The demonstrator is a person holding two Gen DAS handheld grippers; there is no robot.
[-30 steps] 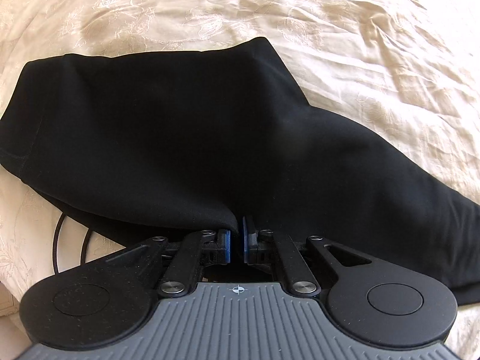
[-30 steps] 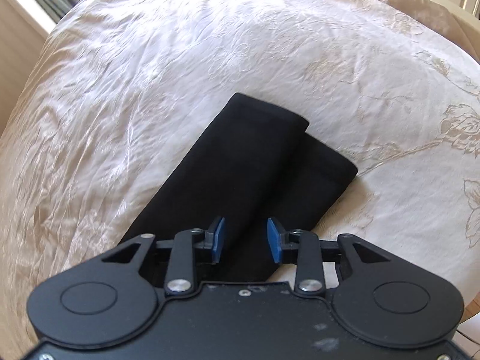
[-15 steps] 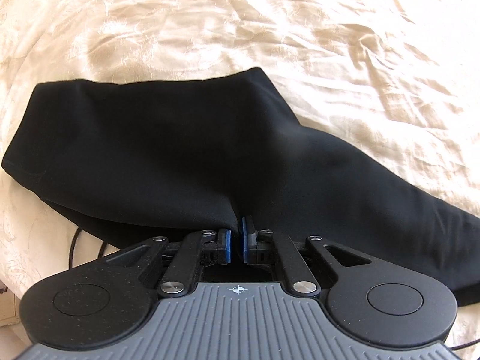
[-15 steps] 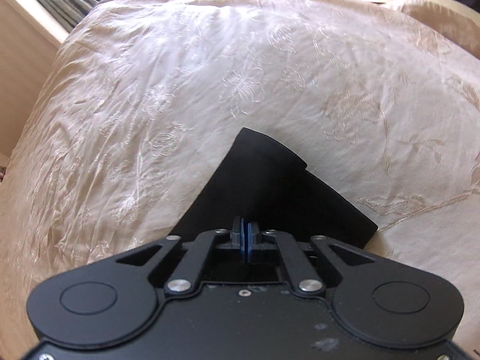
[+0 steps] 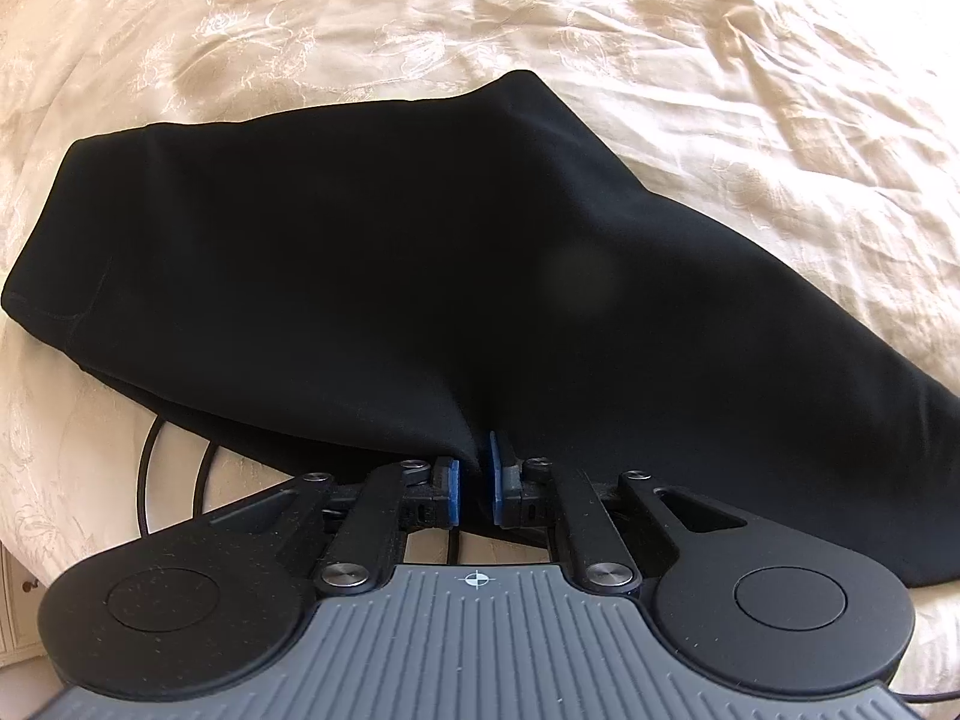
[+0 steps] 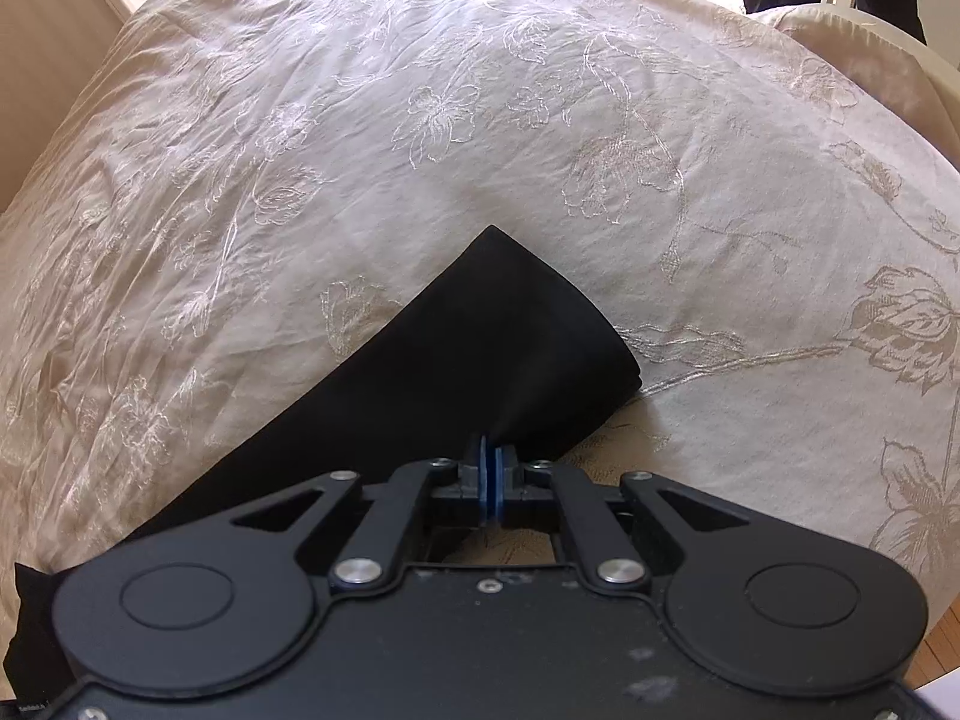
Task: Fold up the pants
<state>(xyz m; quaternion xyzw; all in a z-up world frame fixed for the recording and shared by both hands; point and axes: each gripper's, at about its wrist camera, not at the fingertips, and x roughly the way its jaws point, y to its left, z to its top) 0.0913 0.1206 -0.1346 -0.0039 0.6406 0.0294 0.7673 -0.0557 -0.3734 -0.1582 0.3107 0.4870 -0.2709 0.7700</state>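
Pants (image 5: pixel 420 276) pinched at two points over the bedspread (image 5: pixel 750 60), ready for a fold.

The left gripper (image 5: pixel 474 483) has its blue pads drawn narrow on a tuck of cloth at the near edge of the wide upper part, most likely so that end can be lifted without sliding. The right gripper (image 6: pixel 492 483) is closed tight on the leg end (image 6: pixel 510 348), which rises off the cover in a peak; holding both ends probably keeps the legs aligned as one is carried toward the other. Count: one pair of pants, two grippers, one bedspread, one dark cable (image 5: pixel 147 468) looping under the near hem.
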